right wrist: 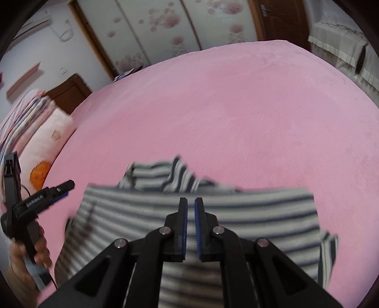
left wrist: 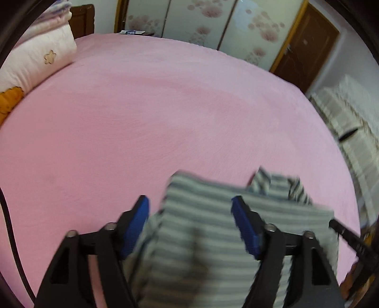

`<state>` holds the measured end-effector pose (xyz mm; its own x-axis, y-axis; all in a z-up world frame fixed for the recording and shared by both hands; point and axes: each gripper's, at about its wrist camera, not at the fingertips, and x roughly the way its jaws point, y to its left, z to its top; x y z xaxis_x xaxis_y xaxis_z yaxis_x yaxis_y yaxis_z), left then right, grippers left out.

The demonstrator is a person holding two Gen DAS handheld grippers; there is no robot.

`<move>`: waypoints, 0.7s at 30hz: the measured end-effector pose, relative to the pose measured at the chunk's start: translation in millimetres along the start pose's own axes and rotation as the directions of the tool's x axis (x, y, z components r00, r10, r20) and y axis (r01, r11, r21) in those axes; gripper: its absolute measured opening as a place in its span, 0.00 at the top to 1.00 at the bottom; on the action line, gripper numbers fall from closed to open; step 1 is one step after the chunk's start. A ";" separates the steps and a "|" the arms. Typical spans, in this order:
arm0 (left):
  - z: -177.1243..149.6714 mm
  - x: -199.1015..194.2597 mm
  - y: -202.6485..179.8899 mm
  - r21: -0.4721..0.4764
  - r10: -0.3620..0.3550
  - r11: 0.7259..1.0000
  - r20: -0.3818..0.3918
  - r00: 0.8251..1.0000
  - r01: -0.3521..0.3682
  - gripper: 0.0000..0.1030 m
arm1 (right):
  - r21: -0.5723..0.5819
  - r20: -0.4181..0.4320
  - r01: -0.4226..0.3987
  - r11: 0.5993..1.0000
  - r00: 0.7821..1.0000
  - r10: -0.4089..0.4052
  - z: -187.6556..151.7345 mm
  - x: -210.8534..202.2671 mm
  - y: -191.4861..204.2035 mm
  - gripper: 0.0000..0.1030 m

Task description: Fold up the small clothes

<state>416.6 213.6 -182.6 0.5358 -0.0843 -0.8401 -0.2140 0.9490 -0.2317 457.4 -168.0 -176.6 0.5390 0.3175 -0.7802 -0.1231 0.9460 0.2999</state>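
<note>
A small grey-and-white striped shirt [left wrist: 203, 227] lies on the pink bed; it also shows in the right wrist view [right wrist: 213, 213], with its darker striped collar part [right wrist: 180, 180] at the far edge. My left gripper [left wrist: 190, 203] is open, its blue pads spread over the shirt's left part, holding nothing. It also shows in the right wrist view [right wrist: 56, 189], at the shirt's left side. My right gripper [right wrist: 190, 201] hovers over the shirt's middle with its jaws nearly closed, a thin gap between the pads and nothing in them. The shirt is blurred.
The pink bed sheet [left wrist: 165, 113] spreads far beyond the shirt. Pillows and folded bedding [left wrist: 40, 54] lie at the left. A floral wardrobe [left wrist: 201, 21], a brown door [left wrist: 308, 47] and a cloth-covered piece of furniture [left wrist: 350, 132] stand past the bed.
</note>
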 end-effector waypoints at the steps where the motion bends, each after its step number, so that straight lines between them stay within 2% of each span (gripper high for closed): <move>1: -8.6 -14.8 9.6 0.010 -0.010 1.000 -0.009 1.000 0.010 0.21 | -0.008 -0.012 -0.011 1.000 1.000 0.011 -7.3 -7.3 1.7 0.94; 4: -39.7 -58.3 41.4 -0.007 -0.032 0.999 -0.033 0.999 0.032 0.20 | -0.039 -0.036 -0.045 0.998 0.998 0.043 -30.1 -26.6 14.1 0.94; 6: -56.5 -76.4 50.1 -0.043 -0.038 0.998 -0.052 0.998 0.036 0.20 | -0.061 -0.040 -0.043 0.997 0.998 0.041 -42.0 -36.4 25.0 0.94; 11: -122.3 -110.3 65.9 -0.131 -0.075 0.989 -0.101 0.992 0.062 0.20 | -0.094 -0.041 -0.058 0.994 0.998 0.055 -76.1 -60.3 55.1 0.94; 14: -158.1 -111.9 61.3 -0.166 -0.104 0.982 -0.114 0.988 0.085 0.20 | -0.113 -0.017 -0.059 0.992 0.998 0.057 -94.0 -79.8 72.4 0.94; 17: -179.2 -101.9 44.2 -0.212 -0.147 0.970 -0.116 0.982 0.120 0.20 | -0.109 0.007 -0.071 0.991 0.997 0.072 -107.8 -98.3 81.9 0.94; 19: -191.5 -95.6 38.6 -0.252 -0.179 0.957 -0.111 0.978 0.146 0.20 | -0.112 0.031 -0.063 0.992 0.997 0.067 -116.0 -109.7 86.4 0.94; 21: -204.7 -90.8 39.2 -0.322 -0.227 0.928 -0.095 0.969 0.186 0.20 | -0.117 0.059 -0.057 0.991 0.996 0.064 -125.0 -119.5 90.3 0.94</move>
<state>192.3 196.2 -215.8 0.4903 -0.3264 -0.8082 -0.3618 0.7673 -0.5294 277.7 -112.4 -124.9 0.5786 0.3733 -0.7252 -0.2503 0.9275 0.2778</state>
